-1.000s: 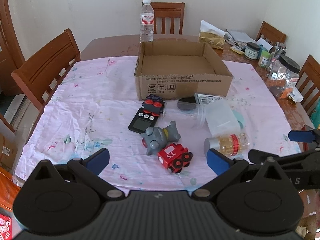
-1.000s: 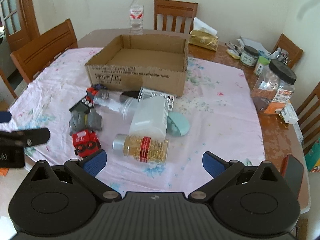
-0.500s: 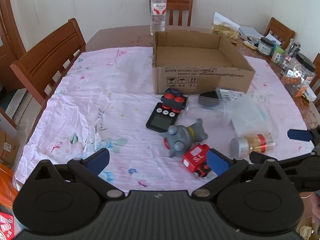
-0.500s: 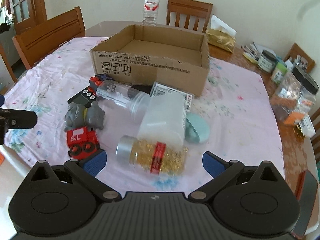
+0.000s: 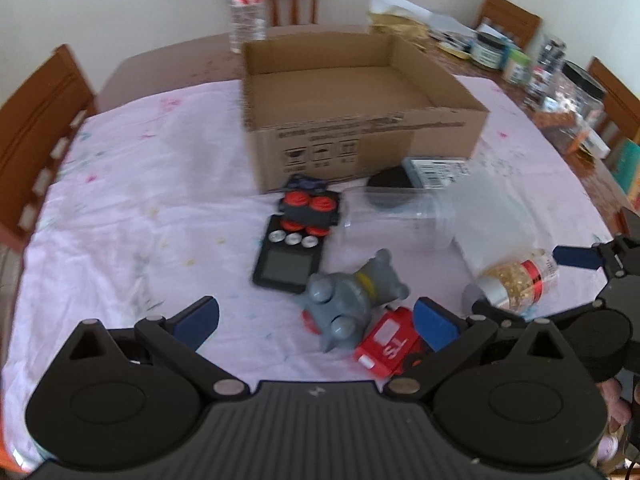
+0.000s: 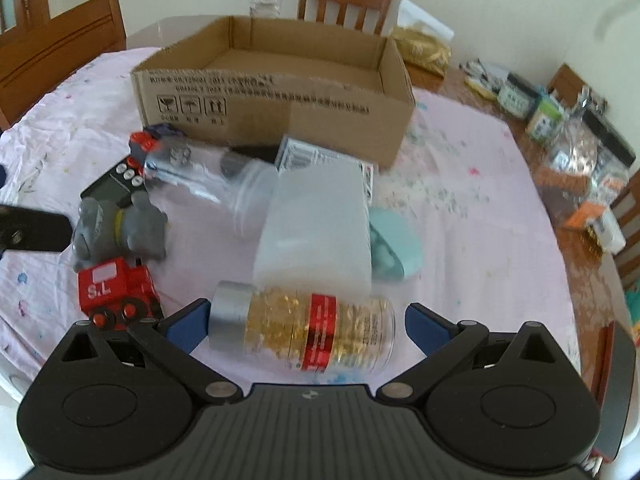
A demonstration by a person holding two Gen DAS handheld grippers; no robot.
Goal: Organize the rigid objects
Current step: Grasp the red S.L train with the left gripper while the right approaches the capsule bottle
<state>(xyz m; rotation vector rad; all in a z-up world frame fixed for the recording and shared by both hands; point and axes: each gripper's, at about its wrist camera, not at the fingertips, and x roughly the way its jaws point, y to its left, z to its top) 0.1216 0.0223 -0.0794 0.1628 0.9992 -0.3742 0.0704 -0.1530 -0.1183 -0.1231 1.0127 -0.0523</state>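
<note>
An open cardboard box [image 5: 360, 120] [image 6: 272, 92] stands on the pink cloth. In front of it lie a black scale [image 5: 288, 260], a small red-wheeled toy car [image 5: 310, 208], a grey elephant toy [image 5: 352, 300] [image 6: 120, 228], a red toy train [image 5: 390, 342] [image 6: 116, 288], a clear bottle [image 6: 216, 184], a frosted container [image 6: 320, 224] and a pill bottle of gold capsules [image 6: 312, 328] [image 5: 516, 280]. My left gripper [image 5: 316, 320] is open, with the elephant between its fingers. My right gripper [image 6: 306, 324] is open around the pill bottle, not touching it.
A water bottle [image 5: 246, 4] stands behind the box. Jars and clutter [image 6: 576, 132] crowd the table's right side. A teal lid [image 6: 396, 244] lies beside the frosted container. Wooden chairs [image 5: 36, 132] surround the table.
Both grippers have moved forward and lower toward the objects. The pill bottle now lies between the right fingers; the elephant lies between the left fingers.
</note>
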